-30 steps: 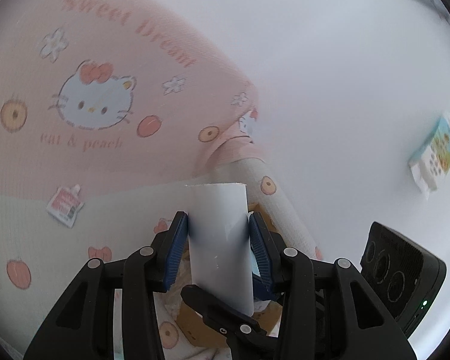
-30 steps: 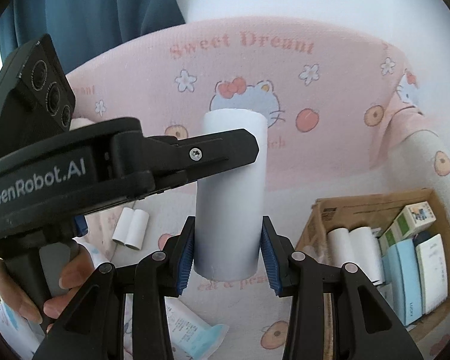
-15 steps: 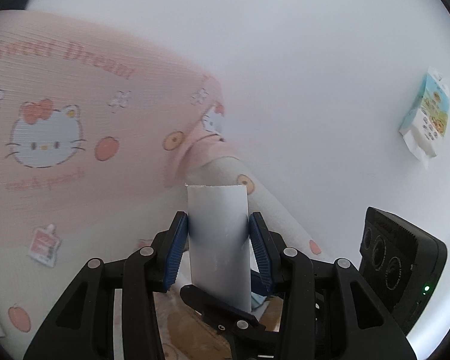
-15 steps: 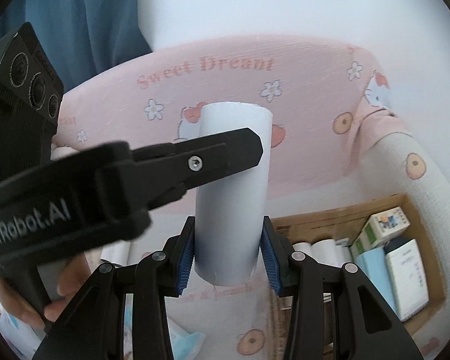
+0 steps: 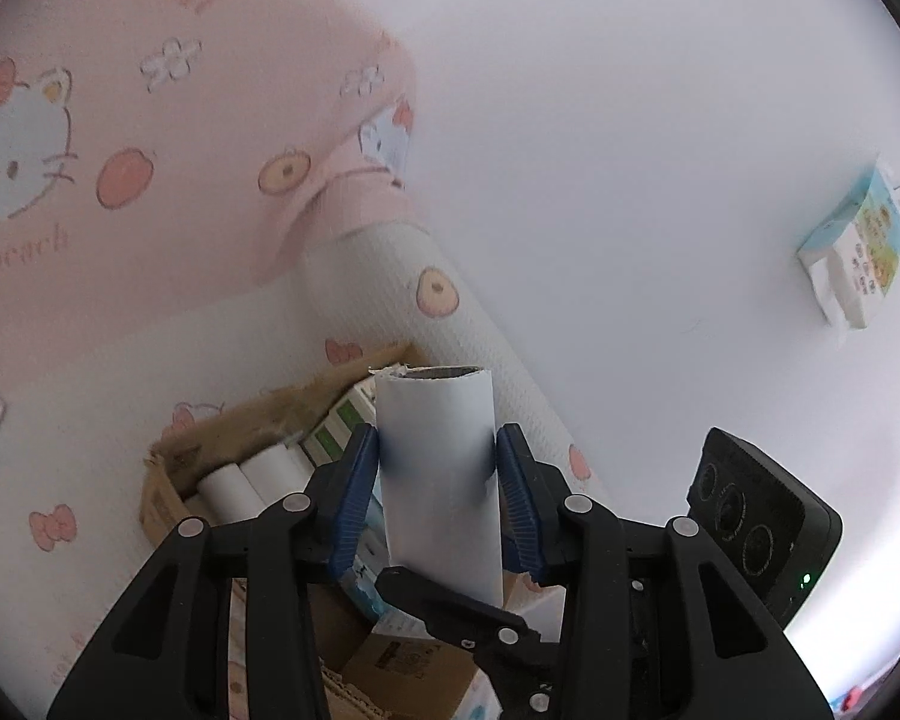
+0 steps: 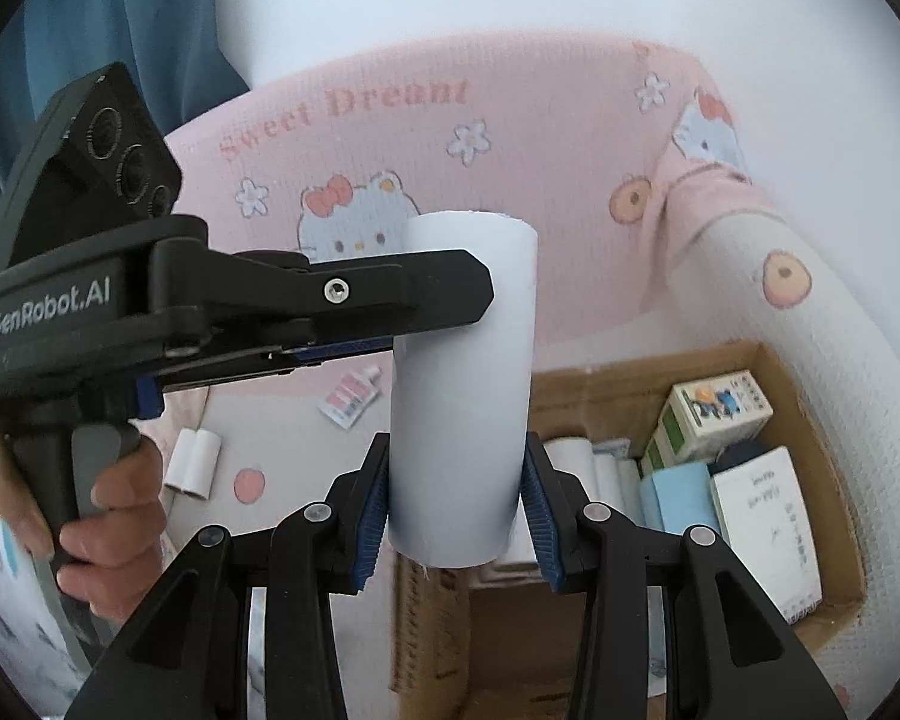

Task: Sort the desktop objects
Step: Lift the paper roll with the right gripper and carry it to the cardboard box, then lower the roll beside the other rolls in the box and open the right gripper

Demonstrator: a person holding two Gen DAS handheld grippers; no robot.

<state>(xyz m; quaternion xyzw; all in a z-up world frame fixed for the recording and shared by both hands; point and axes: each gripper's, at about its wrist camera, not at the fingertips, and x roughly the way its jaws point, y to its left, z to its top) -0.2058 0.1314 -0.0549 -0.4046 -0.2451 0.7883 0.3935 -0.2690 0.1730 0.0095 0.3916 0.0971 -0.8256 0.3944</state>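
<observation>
While both grippers carry the white paper tube (image 6: 462,384) toward the cardboard box (image 6: 810,546), keep the tube upright and level between them so that neither grip twists it. The right gripper (image 6: 455,492) pinches the tube low on its wall between blue ribbed pads, and the left gripper (image 5: 438,468) pinches the same tube from the side, its pads pressed on opposite faces; in the right wrist view the left gripper's upper finger crosses in front of the tube. Judged from the task, the step in hand is delivery into the box, which lies below and to the right of the tube, against the rolled edge of the pink printed mat (image 6: 570,138). Lower the tube beside the white rolls (image 5: 246,480) already lying in the box, then release one grip before the other to prevent a pull. The tube is thin, smooth, hollow card with a frayed top rim, so firm pressure would probably dent it. The box is corrugated, open-topped, and part filled with small cartons (image 6: 714,414). Two further small rolls (image 6: 195,462) lie on the mat outside it.
</observation>
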